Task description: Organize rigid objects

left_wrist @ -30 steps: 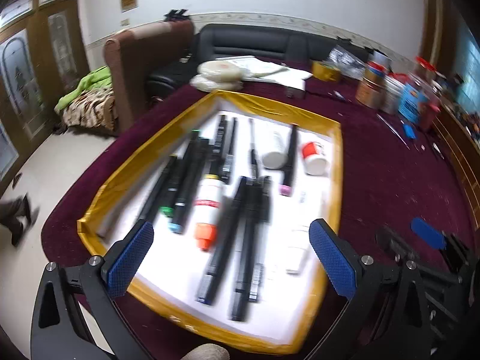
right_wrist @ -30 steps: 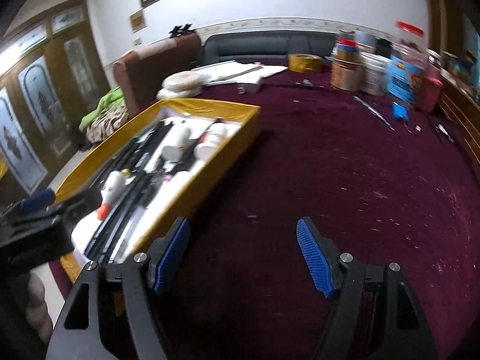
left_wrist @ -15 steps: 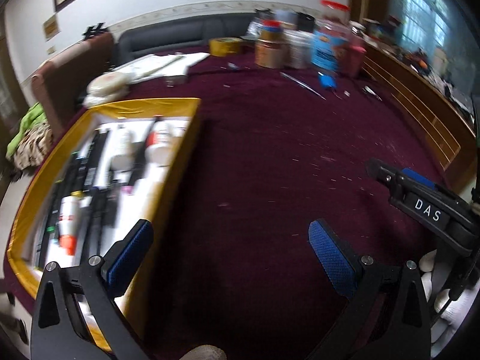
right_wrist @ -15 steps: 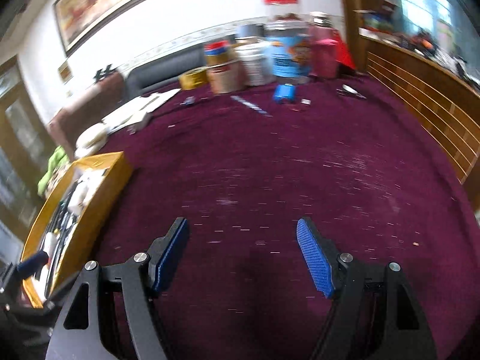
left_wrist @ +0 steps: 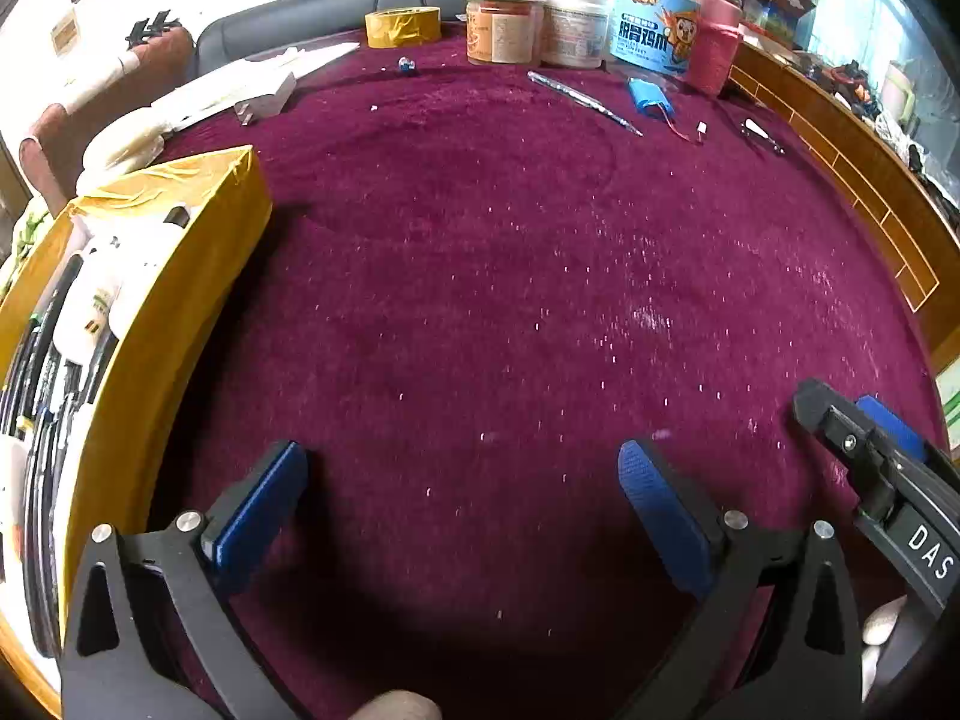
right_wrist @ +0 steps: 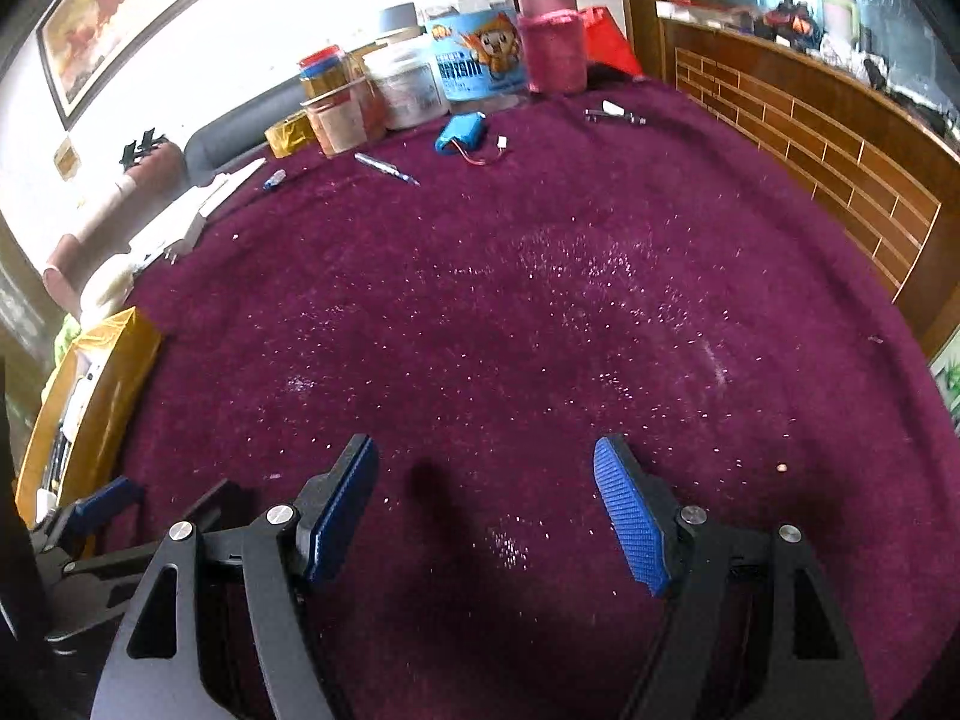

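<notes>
A yellow-taped tray at the left holds several black pens, markers and white tubes; it also shows at the left edge of the right wrist view. My left gripper is open and empty over bare maroon cloth, right of the tray. My right gripper is open and empty over the cloth too; it shows at the lower right of the left wrist view. The left gripper shows at the lower left of the right wrist view.
Far side of the table: jars and tubs, a yellow tape roll, a pink bottle, a blue battery pack, a pen, white papers. A wooden rail bounds the right side.
Both grippers have swung right, away from the tray, toward the middle of the maroon cloth. The tray has slid to the left edge of both views. Both stay open and empty.
</notes>
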Demonstrator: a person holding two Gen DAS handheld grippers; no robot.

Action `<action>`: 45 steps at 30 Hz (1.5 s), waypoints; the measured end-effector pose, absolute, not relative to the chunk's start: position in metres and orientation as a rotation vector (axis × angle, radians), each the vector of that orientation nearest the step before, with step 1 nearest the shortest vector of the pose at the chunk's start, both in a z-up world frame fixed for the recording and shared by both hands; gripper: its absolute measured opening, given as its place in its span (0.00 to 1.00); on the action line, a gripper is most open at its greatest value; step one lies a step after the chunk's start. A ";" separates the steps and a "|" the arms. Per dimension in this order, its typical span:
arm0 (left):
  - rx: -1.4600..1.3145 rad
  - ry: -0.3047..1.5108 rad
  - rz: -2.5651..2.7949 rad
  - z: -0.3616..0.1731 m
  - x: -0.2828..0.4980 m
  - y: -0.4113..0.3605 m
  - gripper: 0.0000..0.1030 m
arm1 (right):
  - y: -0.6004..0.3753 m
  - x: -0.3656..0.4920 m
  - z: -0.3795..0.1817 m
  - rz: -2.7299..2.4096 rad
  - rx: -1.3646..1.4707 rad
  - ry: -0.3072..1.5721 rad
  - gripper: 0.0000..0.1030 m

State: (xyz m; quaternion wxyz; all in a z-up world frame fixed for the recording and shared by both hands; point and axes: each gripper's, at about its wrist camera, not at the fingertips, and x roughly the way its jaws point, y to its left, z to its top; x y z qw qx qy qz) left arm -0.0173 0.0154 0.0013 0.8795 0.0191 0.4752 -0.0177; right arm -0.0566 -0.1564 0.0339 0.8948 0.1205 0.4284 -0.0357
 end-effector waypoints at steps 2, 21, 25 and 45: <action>0.028 0.995 -0.046 0.001 -0.013 0.016 1.00 | -0.157 -0.055 0.034 -0.072 0.255 0.885 0.68; 0.027 0.995 -0.049 0.001 -0.013 0.017 1.00 | -0.151 -0.044 0.031 -0.034 0.238 0.904 0.86; 0.028 0.995 -0.049 0.001 -0.013 0.017 1.00 | -0.151 -0.044 0.030 -0.036 0.236 0.905 0.87; 0.028 0.996 -0.049 0.001 -0.013 0.017 1.00 | -0.144 -0.036 0.028 -0.055 0.205 0.916 0.99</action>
